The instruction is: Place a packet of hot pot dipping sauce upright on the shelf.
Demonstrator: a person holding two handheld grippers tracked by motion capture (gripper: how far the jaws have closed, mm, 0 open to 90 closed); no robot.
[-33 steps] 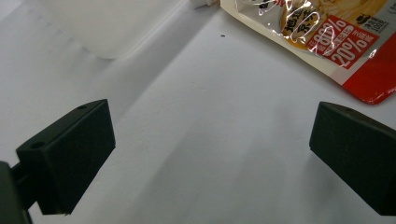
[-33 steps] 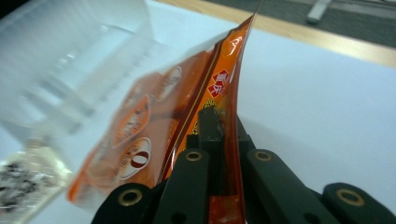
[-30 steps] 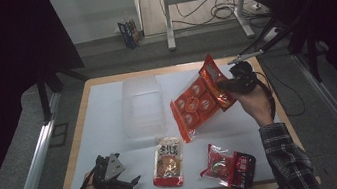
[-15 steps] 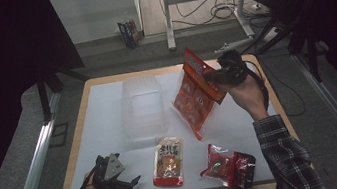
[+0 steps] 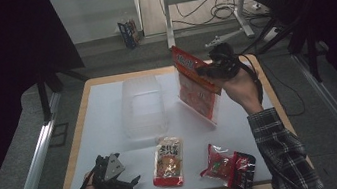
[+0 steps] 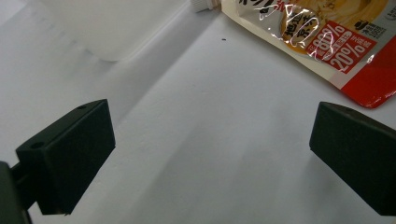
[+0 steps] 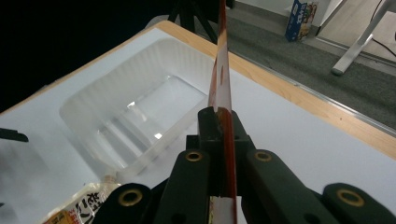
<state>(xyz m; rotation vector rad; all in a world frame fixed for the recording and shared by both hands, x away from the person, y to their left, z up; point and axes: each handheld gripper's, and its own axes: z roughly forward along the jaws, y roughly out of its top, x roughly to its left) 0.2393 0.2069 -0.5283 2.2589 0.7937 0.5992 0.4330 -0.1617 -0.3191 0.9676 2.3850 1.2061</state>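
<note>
My right gripper (image 5: 204,73) is shut on the upper edge of a red snack bag (image 5: 195,90). The bag hangs upright above the white table top, just right of a clear plastic tub (image 5: 143,107). In the right gripper view the bag (image 7: 221,70) stands edge-on between my closed jaws (image 7: 219,117), with the tub (image 7: 135,112) beyond on the left. My left gripper (image 5: 130,183) rests open at the table's front left with nothing between its jaws (image 6: 210,154). A yellow and red pouch (image 5: 168,161) lies just right of it.
A red and black packet (image 5: 228,165) lies near the front edge, right of the pouch (image 6: 327,32). The white mat (image 5: 106,129) has a wooden border. Beyond the far edge are a floor, a metal stand (image 5: 204,6) and a small box (image 5: 128,32).
My right gripper has risen and carried the red bag leftward toward the tub; the bag has turned from face-on to hanging nearly edge-on. The left gripper has stayed still.
</note>
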